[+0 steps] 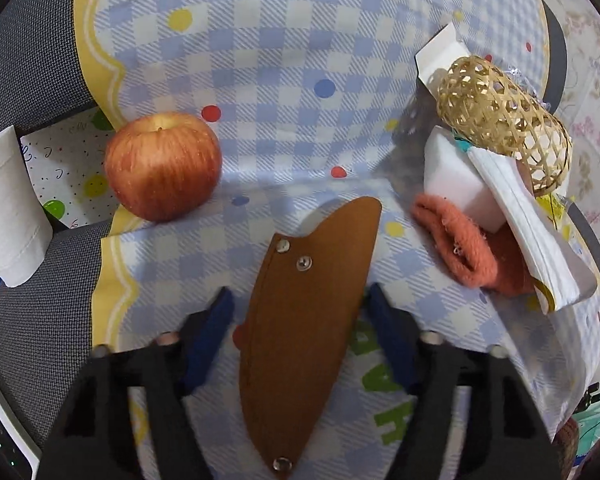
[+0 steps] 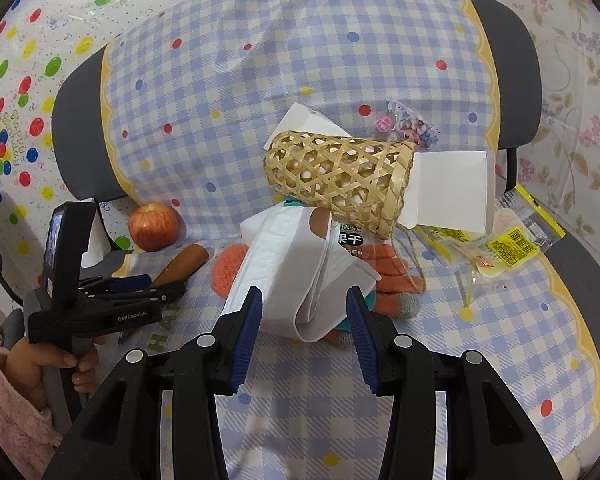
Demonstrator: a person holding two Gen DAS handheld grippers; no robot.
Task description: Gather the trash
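Where a blue-and-white checked cloth (image 2: 300,60) with coloured dots and a yellow scalloped border covers dark grey chair cushions (image 2: 76,92), shown as the working surface, with the woven bamboo basket (image 2: 340,176) lying on its side as landmark. Against the basket: white folded paper (image 2: 288,264) below its mouth, flattened white card box (image 2: 452,188) behind and to its right, orange knitted cloth (image 2: 392,276) underneath. Right of the basket: yellow-printed clear wrappers (image 2: 504,244); above right, a small bag of coloured beads (image 2: 412,128). Left of the basket: red apple (image 1: 162,166) and brown leather sheath (image 1: 304,328). Left gripper (image 1: 300,308) jaws apart, flanking the sheath without pressing. Right gripper (image 2: 304,308) jaws apart, straddling the folded paper's near end, contact unclear. Beyond the cloth: dotted plastic sheet (image 2: 32,60) and floral fabric (image 2: 572,92).
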